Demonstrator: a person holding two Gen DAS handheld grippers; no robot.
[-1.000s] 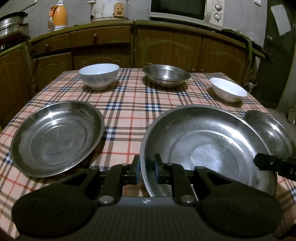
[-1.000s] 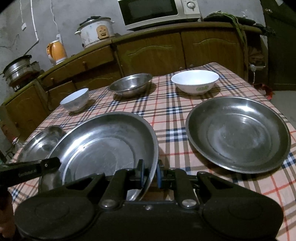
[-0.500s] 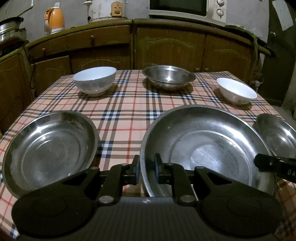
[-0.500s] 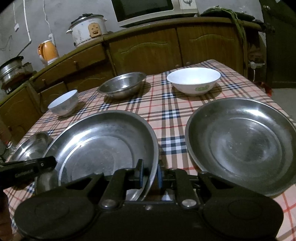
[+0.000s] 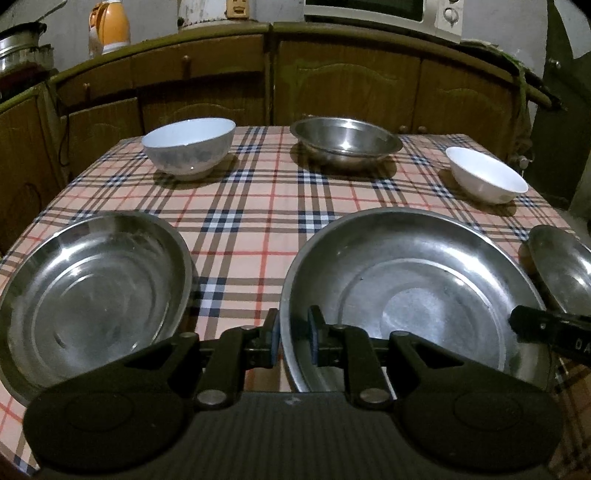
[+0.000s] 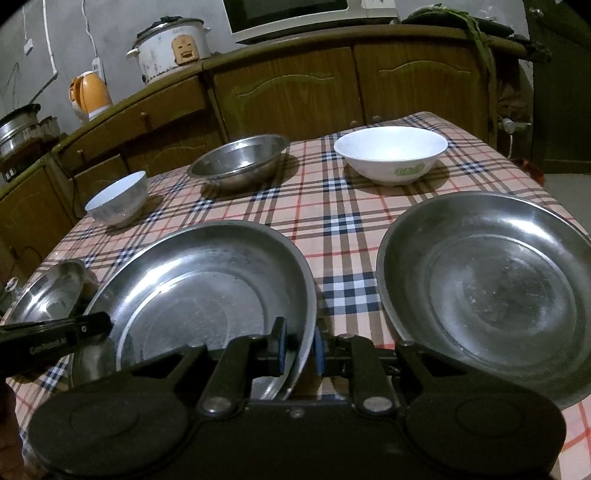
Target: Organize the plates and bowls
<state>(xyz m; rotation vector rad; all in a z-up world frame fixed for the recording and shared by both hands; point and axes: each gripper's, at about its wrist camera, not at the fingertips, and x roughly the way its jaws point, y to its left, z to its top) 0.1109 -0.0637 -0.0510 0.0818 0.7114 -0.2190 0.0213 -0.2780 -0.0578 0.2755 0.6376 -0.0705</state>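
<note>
Both grippers are shut on the rim of one large steel plate (image 5: 406, 288), which also shows in the right wrist view (image 6: 199, 291). My left gripper (image 5: 293, 341) pinches its near left rim. My right gripper (image 6: 298, 349) pinches its near right rim. A smaller steel plate (image 5: 88, 299) lies to its left on the checked tablecloth. Another steel plate (image 6: 491, 291) lies to its right, seen at the edge of the left wrist view (image 5: 565, 273). At the far side stand a white bowl (image 5: 188, 147), a steel bowl (image 5: 345, 142) and a wide white bowl (image 5: 485, 175).
The table (image 5: 258, 206) is covered with a plaid cloth and ends close behind the bowls. Wooden cabinets (image 5: 343, 85) run behind it, carrying a rice cooker (image 6: 171, 48), an orange kettle (image 6: 90, 94) and a microwave (image 6: 291, 14).
Both grippers and the large plate have shifted slightly over the table; the left plate now sits nearer the left view's edge. The grips are unchanged.
</note>
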